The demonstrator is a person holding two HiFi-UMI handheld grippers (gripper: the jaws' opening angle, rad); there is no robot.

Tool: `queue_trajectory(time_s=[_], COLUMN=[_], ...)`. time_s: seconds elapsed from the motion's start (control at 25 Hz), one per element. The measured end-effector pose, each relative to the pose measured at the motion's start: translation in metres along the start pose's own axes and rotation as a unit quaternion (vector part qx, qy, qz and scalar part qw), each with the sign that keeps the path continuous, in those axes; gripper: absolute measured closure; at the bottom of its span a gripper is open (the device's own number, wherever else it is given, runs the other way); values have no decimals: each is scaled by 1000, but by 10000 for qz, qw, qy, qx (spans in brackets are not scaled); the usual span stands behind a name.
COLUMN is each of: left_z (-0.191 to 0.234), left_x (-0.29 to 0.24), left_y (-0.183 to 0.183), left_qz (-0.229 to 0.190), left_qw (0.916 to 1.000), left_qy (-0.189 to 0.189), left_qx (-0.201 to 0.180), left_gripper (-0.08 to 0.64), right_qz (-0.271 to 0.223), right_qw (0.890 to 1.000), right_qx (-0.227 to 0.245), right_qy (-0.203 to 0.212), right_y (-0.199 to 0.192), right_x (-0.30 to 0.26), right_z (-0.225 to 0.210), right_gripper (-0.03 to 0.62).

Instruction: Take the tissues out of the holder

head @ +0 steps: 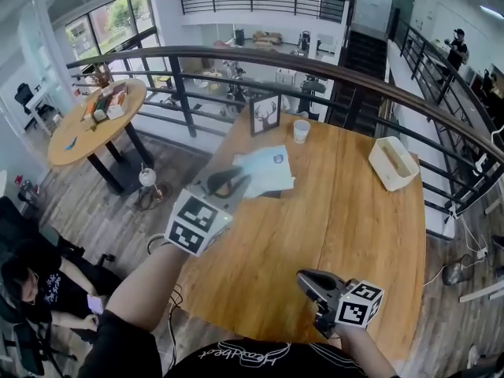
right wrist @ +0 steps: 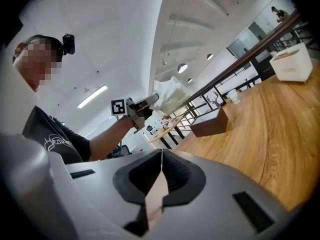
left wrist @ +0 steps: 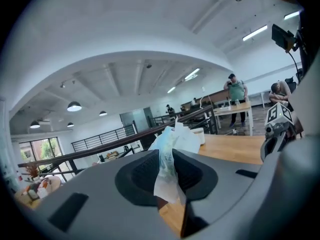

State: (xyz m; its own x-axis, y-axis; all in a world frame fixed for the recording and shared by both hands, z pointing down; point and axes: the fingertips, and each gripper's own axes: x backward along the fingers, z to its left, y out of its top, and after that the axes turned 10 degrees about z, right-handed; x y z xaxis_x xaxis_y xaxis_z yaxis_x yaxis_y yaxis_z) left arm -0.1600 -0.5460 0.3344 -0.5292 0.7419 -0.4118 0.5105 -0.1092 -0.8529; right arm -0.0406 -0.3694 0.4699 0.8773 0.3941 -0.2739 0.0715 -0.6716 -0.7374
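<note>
Left tongs (head: 227,182) were clamped on a pale tissue (head: 264,169), raised clear of the brown holder (right wrist: 210,125) on the desk's (head: 339,211) far left. Right tongs (head: 313,281) were together, empty. Whether the holder kept more tissues could not be told.

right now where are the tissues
Head view, left of centre: the tissues are pinched in the left gripper, held above the wooden table, nearer than the deer picture and paper cup.
</note>
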Motion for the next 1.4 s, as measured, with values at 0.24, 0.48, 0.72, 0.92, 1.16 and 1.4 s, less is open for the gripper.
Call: queue_trajectory(time_s=[0.24, 0.48, 0.72, 0.92, 1.16, 1.4], left_z=[-77, -165, -237, -280, -328, -360], left_x=[59, 93, 133, 170, 201, 228], left_y=[17, 0, 11, 13, 4, 0], left_qz=[-258, -198, -538, -715, -771, -757], left_qw=[9991, 9969, 9930, 9905, 9868, 9848], left_qy=[-38, -381, -514, -502, -522, -553], left_qx=[325, 665, 912, 1061, 1321, 1461], left_gripper=[539, 546, 547, 547, 547, 546], right_qz=[-53, -152, -280, -414, -507, -742], right_qw=[9998, 9996, 9992, 9986, 9974, 9947], right_qx=[208, 218, 186, 247, 479, 694], right_qy=[-32, -120, -219, -215, -179, -143], right_y=[-26, -64, -100, -128, -146, -142], right_x=[55, 112, 166, 198, 227, 250], right_z=[41, 71, 92, 113, 136, 157], right_gripper=[575, 575, 575, 575, 575, 575])
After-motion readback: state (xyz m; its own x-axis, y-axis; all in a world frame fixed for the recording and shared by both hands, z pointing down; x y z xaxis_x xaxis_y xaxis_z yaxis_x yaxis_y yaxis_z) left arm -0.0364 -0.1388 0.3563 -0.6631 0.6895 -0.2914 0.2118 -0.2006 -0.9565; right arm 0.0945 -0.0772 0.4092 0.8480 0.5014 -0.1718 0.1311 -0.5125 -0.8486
